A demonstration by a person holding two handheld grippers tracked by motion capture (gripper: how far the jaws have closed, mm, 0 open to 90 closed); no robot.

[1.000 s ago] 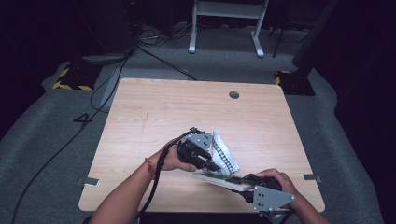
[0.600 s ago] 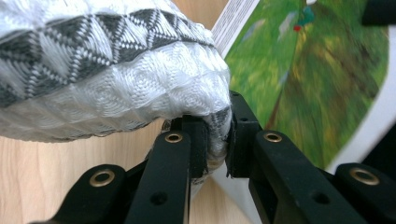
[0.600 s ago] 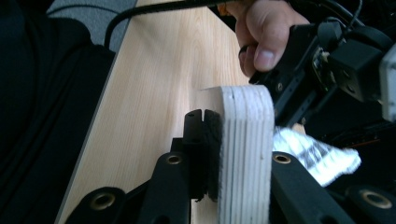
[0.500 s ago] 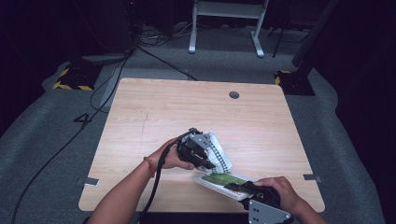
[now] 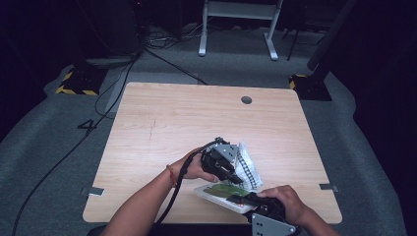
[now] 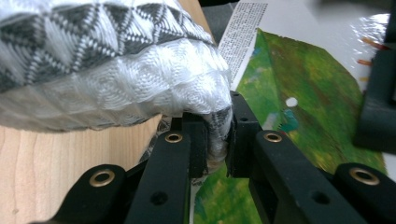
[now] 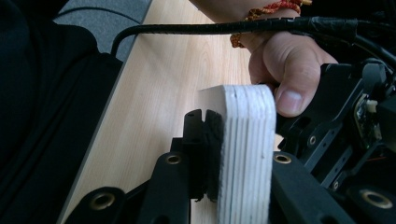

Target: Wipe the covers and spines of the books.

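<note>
The cloth [image 6: 116, 70] hung bunched from the left gripper [image 6: 218, 135] – its jaws pinched tight on one corner, just above the book [image 5: 222, 192]. The right gripper [image 7: 233, 154] squeezed the book's edge near the table's [image 5: 196, 118] front. A hard tug – the cloth might slip free.

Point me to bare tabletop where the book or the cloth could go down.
Free: the table from its far edge with the round hole down to the hands, plus the left strip and right edge. Crowded: the near-right part, where the left tongs pinch the cloth and the right tongs clamp the board book.
</note>
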